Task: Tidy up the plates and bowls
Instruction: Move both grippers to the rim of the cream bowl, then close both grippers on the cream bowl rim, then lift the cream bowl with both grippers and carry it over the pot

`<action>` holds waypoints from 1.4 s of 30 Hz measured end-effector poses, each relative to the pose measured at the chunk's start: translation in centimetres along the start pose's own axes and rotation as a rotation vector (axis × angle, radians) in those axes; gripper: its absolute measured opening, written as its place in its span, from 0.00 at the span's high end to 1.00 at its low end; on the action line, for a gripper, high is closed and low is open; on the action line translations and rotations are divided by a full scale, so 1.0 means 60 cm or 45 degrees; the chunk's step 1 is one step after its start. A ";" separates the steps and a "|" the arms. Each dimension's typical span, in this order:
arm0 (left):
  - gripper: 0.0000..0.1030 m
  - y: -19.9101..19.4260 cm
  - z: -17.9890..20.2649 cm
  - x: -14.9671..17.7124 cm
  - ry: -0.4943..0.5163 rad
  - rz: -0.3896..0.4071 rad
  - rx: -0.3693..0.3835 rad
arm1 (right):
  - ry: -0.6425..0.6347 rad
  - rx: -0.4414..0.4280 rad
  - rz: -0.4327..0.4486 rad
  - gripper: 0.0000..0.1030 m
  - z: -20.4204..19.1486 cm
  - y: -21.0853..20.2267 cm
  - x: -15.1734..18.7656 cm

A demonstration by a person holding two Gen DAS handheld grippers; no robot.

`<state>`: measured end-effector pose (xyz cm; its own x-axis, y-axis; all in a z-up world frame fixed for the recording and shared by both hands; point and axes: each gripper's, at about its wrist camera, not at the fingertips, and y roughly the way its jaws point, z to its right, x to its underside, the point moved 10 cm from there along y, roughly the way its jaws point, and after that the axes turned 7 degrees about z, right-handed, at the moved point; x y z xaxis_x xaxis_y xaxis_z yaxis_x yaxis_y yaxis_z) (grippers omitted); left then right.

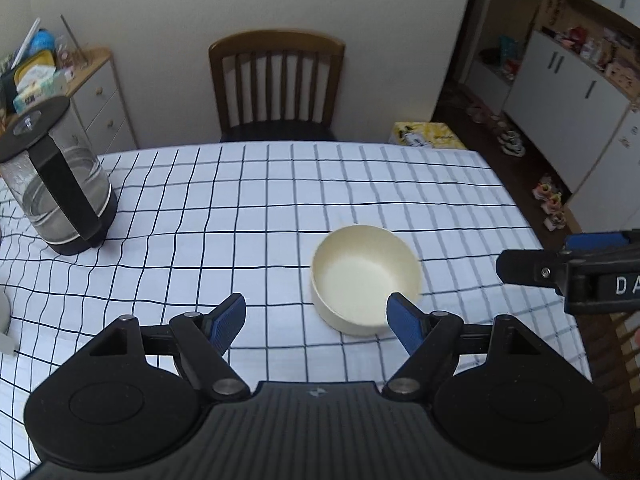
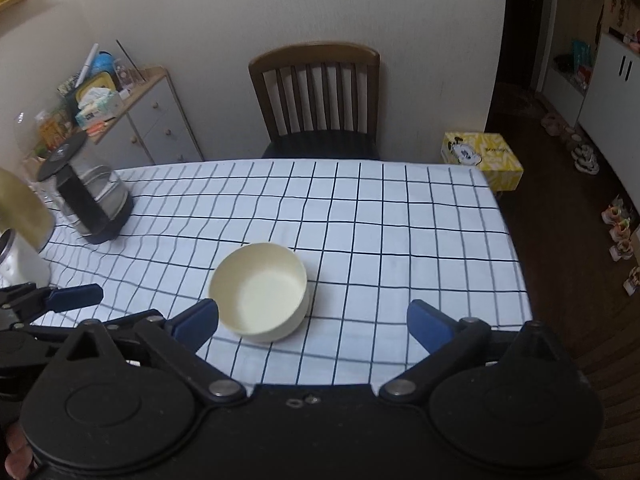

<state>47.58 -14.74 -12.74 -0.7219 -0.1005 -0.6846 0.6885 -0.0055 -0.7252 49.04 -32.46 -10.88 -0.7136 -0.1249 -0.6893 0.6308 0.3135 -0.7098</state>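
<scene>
Both grippers hung over the counter (image 2: 400,216) with nothing in them, the left gripper (image 1: 316,316) parted, the right gripper (image 2: 312,320) spread wide, and the cream bowl (image 2: 260,292) sat upright just ahead. A finger nudging the rim could have skidded it across the cloth. No plates showed, and the object at the left edge was cut off.

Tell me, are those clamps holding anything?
Nothing. The left gripper and right gripper are both open; the round cream bowl sits untouched on the checked tablecloth.
</scene>
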 end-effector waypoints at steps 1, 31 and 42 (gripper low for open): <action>0.25 0.013 -0.004 -0.002 -0.014 -0.014 -0.010 | 0.004 -0.005 -0.013 0.03 0.001 0.013 -0.001; 0.68 0.206 -0.013 0.031 -0.066 -0.235 -0.071 | -0.013 -0.057 -0.253 0.51 -0.004 0.227 0.045; 0.92 0.206 0.013 0.035 -0.045 -0.243 -0.043 | -0.011 -0.075 -0.281 0.82 -0.012 0.237 0.056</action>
<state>54.62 -15.79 -23.05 -0.8357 -0.1354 -0.5322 0.5366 0.0054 -0.8438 55.40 -27.74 -23.16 -0.8297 -0.2045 -0.5193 0.4402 0.3323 -0.8342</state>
